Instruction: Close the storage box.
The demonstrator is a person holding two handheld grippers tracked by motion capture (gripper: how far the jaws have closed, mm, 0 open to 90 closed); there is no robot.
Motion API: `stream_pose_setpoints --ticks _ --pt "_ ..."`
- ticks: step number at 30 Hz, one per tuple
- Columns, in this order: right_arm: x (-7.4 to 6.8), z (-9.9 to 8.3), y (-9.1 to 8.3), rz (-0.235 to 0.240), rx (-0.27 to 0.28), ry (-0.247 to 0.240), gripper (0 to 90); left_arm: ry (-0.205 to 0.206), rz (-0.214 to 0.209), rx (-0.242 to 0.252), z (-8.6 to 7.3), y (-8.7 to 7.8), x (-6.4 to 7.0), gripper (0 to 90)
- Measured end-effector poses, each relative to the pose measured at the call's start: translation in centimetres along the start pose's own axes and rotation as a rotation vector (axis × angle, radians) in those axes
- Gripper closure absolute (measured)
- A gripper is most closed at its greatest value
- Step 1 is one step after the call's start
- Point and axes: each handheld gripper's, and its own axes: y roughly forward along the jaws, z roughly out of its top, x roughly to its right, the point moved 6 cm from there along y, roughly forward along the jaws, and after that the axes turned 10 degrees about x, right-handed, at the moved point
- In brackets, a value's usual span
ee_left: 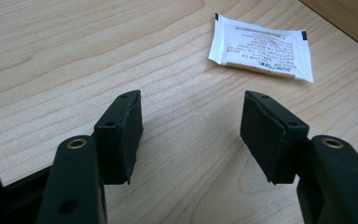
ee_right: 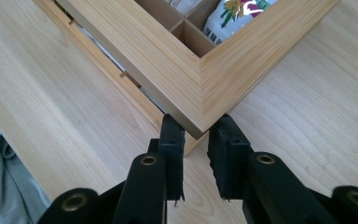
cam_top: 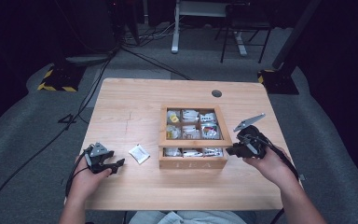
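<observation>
Tea box lid (ee_right: 200,70) corner is pinched by right gripper (ee_right: 196,140), apparently lifted; it should be held steady. Left gripper (ee_left: 191,126), spread, should be squared over sachet (ee_left: 263,49).

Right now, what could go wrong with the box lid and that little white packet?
The right gripper pinches only the corner of the wooden tea box's window lid, so the lid could slip and drop. The left gripper is open, short of the flat white paper sachet; a thin sachet lying flat may slide instead of being picked up.
</observation>
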Motion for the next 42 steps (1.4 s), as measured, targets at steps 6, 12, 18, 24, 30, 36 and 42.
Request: stream_pose_setpoints --ticks 6,12,18,24,30,36,42 --pt "-0.1 -0.6 0.9 0.019 -0.066 -0.005 74.4 -0.001 -0.001 -0.001 0.0 0.0 0.0 39.5" --pt "-0.1 -1.1 1.6 0.033 -0.114 -0.010 74.1 -0.001 0.000 0.001 0.0 0.0 0.0 39.6" --pt "0.0 -1.3 2.0 0.053 -0.139 -0.004 73.3 -0.001 -0.001 0.002 0.0 0.0 0.0 39.6" --pt "-0.1 -1.7 2.6 0.060 -0.172 -0.007 72.3 0.002 -0.002 0.002 0.0 0.0 -0.1 39.6" --pt "0.1 -2.1 2.8 0.067 -0.200 -0.016 66.4 -0.001 -0.002 0.003 0.0 0.0 0.0 39.7" --pt "0.9 -2.1 1.9 0.130 -0.137 -0.013 60.2 0.000 -0.001 0.003 0.0 0.0 -0.1 39.7" --pt "3.6 -1.3 0.3 0.086 0.032 0.023 53.0 0.003 0.004 -0.004 0.0 0.0 0.0 39.7"
